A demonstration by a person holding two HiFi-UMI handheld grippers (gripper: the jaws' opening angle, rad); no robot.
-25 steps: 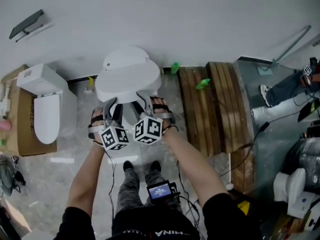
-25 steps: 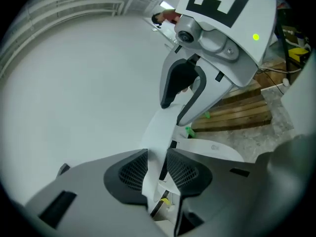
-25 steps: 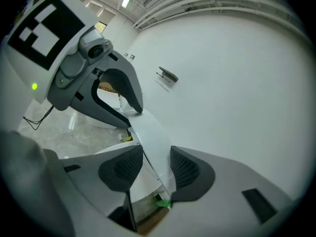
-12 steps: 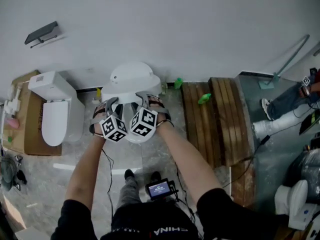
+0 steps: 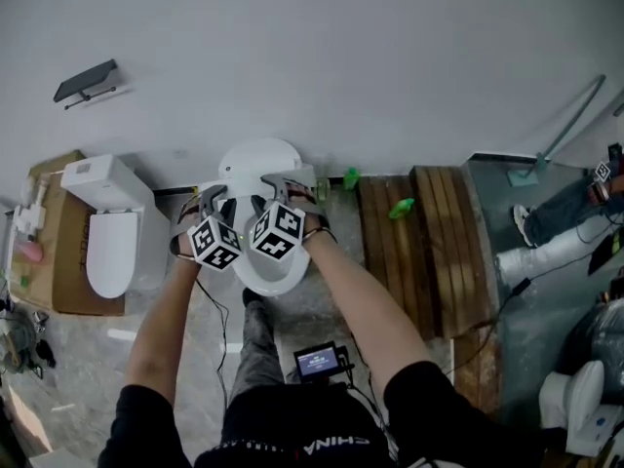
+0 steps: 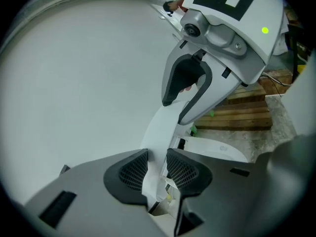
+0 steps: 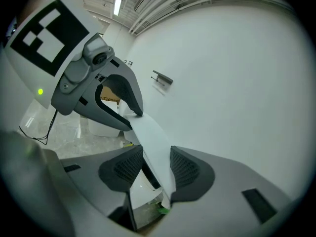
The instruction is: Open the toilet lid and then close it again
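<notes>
White wall (image 5: 341, 57) and grey stone floor (image 5: 185, 359) surround the toilet (image 5: 271, 279), which stands against the wall. Its lid (image 5: 255, 159) is lifted off the seat and tilts up toward the wall. The left gripper (image 6: 157, 169) and the right gripper (image 7: 157, 168) are side by side at the lid's front edge, and each one pinches this thin white edge between its pads. A second toilet (image 5: 107, 237) stands at the left and a wooden pallet (image 5: 419, 242) lies at the right.

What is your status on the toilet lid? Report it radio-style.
Left gripper and right gripper both clamped on toilet lid rim. Lid raised off the seat, leaning toward wall. Nothing visible in the way.
</notes>
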